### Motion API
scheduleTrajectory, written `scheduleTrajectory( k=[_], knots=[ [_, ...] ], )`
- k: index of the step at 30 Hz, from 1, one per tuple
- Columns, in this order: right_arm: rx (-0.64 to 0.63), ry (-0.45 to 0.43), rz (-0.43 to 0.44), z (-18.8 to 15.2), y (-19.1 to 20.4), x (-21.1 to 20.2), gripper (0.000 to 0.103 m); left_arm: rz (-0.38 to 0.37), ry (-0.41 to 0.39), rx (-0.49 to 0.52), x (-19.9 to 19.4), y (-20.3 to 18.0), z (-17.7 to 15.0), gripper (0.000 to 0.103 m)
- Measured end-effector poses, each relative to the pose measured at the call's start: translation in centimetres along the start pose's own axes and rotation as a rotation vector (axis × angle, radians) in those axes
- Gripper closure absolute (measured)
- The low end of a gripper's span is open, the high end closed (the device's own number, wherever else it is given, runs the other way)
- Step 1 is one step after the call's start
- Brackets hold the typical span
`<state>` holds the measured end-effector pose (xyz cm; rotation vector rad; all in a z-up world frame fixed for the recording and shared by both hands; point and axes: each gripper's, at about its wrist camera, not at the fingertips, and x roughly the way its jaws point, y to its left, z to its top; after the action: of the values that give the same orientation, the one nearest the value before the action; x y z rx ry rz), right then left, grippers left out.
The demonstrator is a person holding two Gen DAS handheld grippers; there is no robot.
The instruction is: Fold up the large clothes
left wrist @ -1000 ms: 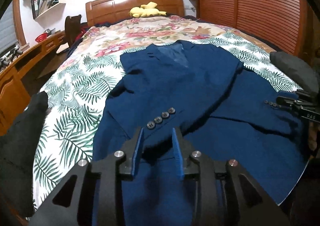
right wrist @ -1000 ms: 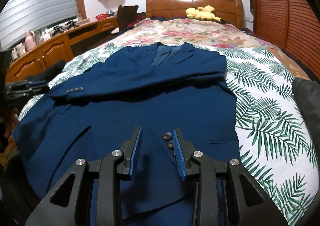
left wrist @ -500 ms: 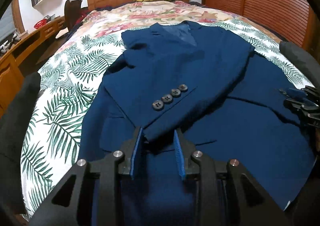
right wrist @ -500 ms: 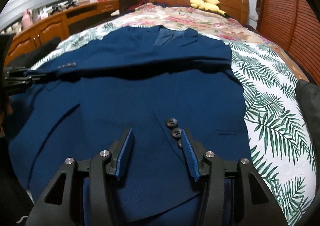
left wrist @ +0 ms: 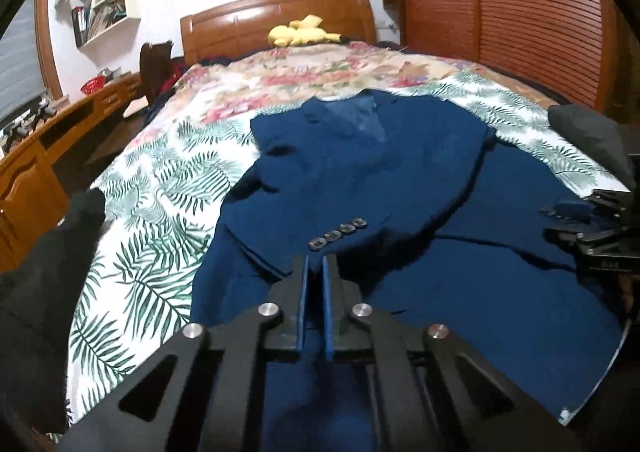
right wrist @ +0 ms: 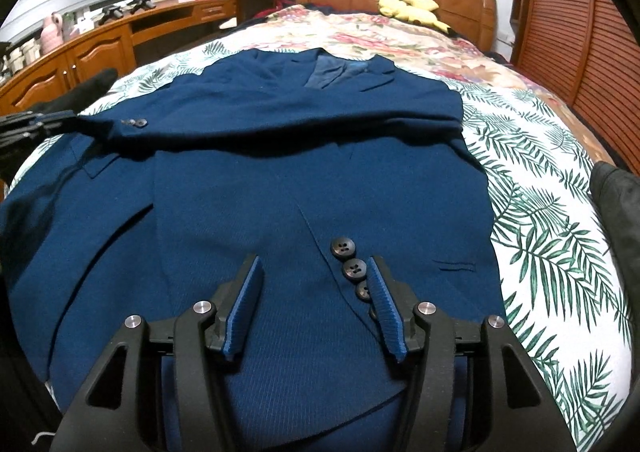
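Note:
A dark blue suit jacket [left wrist: 400, 172] lies face up on the bed, collar toward the headboard. One sleeve is folded across its chest. The buttoned cuff [left wrist: 338, 232] of that sleeve ends at my left gripper [left wrist: 314, 264], which is shut on the cuff's edge. In the right wrist view the same cuff [right wrist: 134, 123] hangs slightly lifted at the left gripper [right wrist: 40, 124]. My right gripper [right wrist: 316, 272] hovers low over the jacket [right wrist: 280, 172], its jaws opening. The other cuff's buttons [right wrist: 352, 266] lie between its fingers, untouched by the pads. The right gripper [left wrist: 556, 222] also shows at the left wrist view's right edge.
The bed's leaf-print cover [left wrist: 152, 212] runs back to a wooden headboard [left wrist: 248, 24] with a yellow plush toy [left wrist: 300, 36]. A black garment [left wrist: 40, 272] lies at the left edge, a dark grey one [right wrist: 616, 204] at the right. A wooden desk [left wrist: 32, 172] stands left and louvred doors [left wrist: 520, 12] right.
The left jaws have closed onto the sleeve cuff and the left gripper has pulled back a little. The right jaws have spread wider and sunk closer to the jacket.

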<state>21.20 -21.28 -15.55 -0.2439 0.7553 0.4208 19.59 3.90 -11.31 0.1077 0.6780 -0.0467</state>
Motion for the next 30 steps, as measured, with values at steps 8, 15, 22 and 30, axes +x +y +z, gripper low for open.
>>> scheduleTrajectory(
  k=[8,15,22,30],
  knots=[
    [0.0,0.0,0.0,0.1,0.1,0.0,0.047,-0.071,-0.016,-0.006,-3.3,-1.3,0.2,0.103],
    [-0.001,0.0,-0.002,0.1,0.1,0.0,0.047,-0.078,0.005,0.006,-3.9,-2.1,-0.4,0.101],
    [0.0,-0.001,-0.001,0.1,0.2,0.0,0.046,-0.056,0.012,-0.021,-4.6,-0.3,-2.4,0.094],
    [-0.001,0.0,-0.003,0.1,0.2,0.0,0.045,0.002,0.075,-0.068,-4.3,3.5,-5.8,0.087]
  ],
)
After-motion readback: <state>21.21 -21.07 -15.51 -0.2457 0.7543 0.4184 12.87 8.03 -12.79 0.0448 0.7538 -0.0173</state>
